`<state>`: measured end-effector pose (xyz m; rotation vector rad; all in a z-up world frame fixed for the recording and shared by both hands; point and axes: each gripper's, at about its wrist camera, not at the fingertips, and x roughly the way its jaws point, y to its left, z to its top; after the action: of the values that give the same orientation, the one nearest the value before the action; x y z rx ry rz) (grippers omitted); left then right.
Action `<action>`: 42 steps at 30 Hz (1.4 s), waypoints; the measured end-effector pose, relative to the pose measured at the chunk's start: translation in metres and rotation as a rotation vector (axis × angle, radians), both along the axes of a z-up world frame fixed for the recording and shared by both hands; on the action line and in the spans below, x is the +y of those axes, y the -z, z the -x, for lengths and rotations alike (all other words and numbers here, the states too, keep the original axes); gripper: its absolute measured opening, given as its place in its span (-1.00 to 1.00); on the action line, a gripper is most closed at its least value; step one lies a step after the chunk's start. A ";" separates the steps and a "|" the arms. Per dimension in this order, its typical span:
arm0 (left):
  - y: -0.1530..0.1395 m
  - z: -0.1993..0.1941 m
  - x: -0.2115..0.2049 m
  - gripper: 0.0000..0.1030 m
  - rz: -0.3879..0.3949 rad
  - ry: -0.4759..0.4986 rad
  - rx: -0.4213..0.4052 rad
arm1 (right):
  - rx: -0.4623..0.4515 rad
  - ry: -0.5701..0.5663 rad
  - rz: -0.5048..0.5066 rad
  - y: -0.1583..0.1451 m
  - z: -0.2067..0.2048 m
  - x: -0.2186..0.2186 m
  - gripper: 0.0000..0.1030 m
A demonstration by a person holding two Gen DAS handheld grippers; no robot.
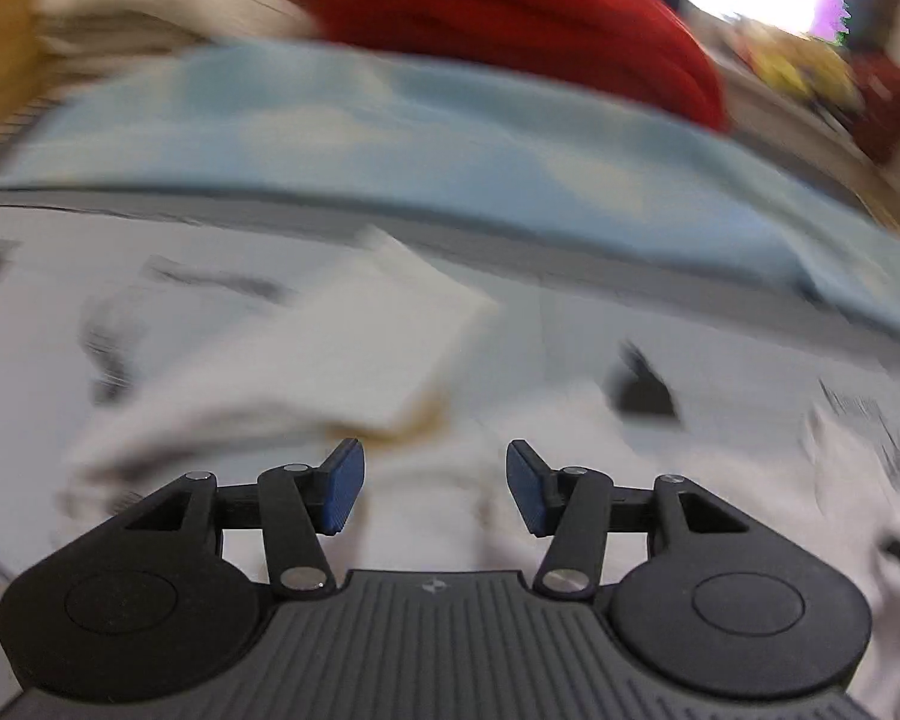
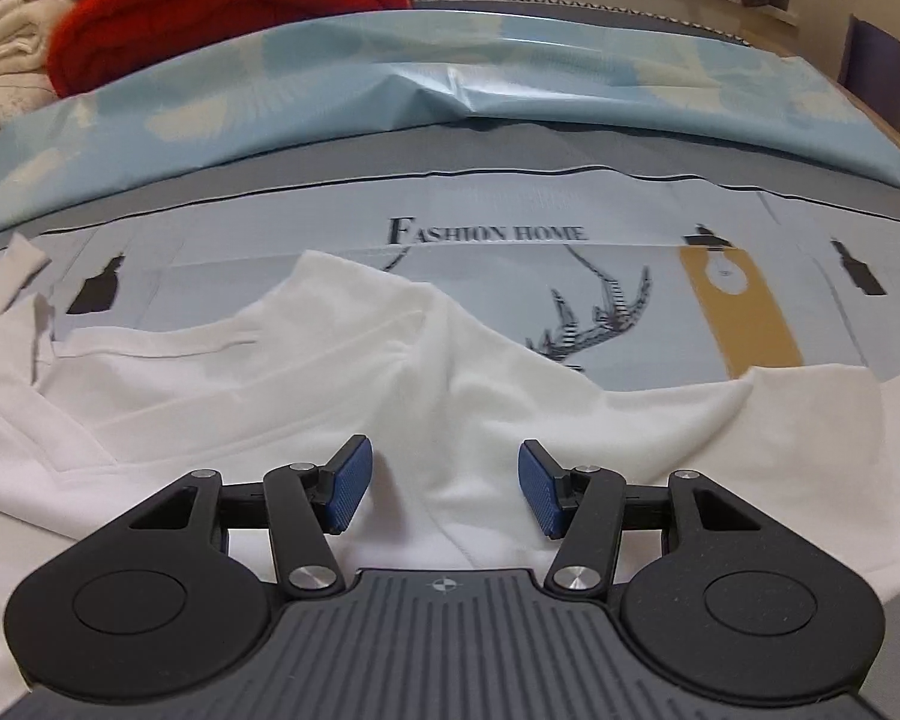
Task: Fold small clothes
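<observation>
A small white garment (image 2: 306, 384) lies rumpled on the printed grey bedsheet (image 2: 630, 222), one part folded up toward the middle. My right gripper (image 2: 445, 489) is open and empty, low over the garment's near edge. In the blurred left wrist view the same white garment (image 1: 342, 360) lies under and ahead of my left gripper (image 1: 435, 489), which is open and holds nothing.
A light blue patterned cloth (image 2: 510, 78) lies across the bed behind the garment. A red blanket (image 2: 228, 6) and cream fabric (image 2: 0, 54) are piled at the back left. The sheet shows a deer print (image 2: 600, 318) and a yellow patch (image 2: 744, 312).
</observation>
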<state>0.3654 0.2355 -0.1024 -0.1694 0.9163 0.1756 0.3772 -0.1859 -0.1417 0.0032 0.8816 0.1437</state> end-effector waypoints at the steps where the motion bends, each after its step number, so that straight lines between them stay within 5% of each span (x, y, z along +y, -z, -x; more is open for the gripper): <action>1: 0.008 -0.002 -0.006 0.13 0.006 0.026 0.038 | 0.008 -0.007 0.003 0.003 -0.002 0.002 0.04; 4: 0.036 -0.006 -0.014 0.12 0.015 0.044 0.132 | 0.021 -0.023 0.021 0.012 -0.005 0.009 -0.08; 7: 0.054 -0.008 -0.016 0.03 -0.016 0.045 0.137 | 0.004 -0.045 0.040 0.014 -0.006 0.017 -0.40; 9: 0.054 -0.008 -0.022 -0.75 -0.089 0.078 0.103 | -0.003 -0.058 0.043 0.015 -0.007 0.021 -0.77; 11: 0.057 -0.009 -0.025 -0.80 -0.114 0.090 0.087 | -0.009 -0.057 0.045 0.016 -0.010 0.022 -0.85; 22: 0.061 -0.018 -0.021 -0.75 -0.152 0.034 0.032 | -0.080 -0.050 0.052 0.023 -0.018 0.025 -0.85; 24: 0.055 -0.018 -0.022 -0.38 -0.165 0.016 0.055 | -0.092 -0.055 0.069 0.022 -0.017 0.026 -0.69; 26: 0.042 -0.017 -0.019 -0.27 -0.121 -0.042 0.064 | -0.087 -0.042 0.064 0.014 -0.017 0.022 -0.52; 30: 0.015 -0.005 -0.034 -0.26 -0.003 -0.035 0.036 | -0.184 0.120 0.004 -0.020 -0.008 -0.022 -0.46; 37: 0.002 0.016 -0.097 -0.26 -0.058 0.176 0.022 | -0.277 0.615 -0.082 -0.039 0.031 -0.178 -0.38; 40: 0.002 0.021 -0.112 -0.26 -0.088 0.213 0.014 | -0.236 0.827 -0.231 -0.022 0.051 -0.255 -0.23; 42: 0.001 0.022 -0.116 -0.25 -0.098 0.223 0.010 | -0.238 0.953 -0.417 -0.004 0.070 -0.303 -0.19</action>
<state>0.3431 0.1191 -0.1037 0.0254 0.9276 0.0145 0.3072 -0.4886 -0.1377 0.7698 0.5256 -0.5566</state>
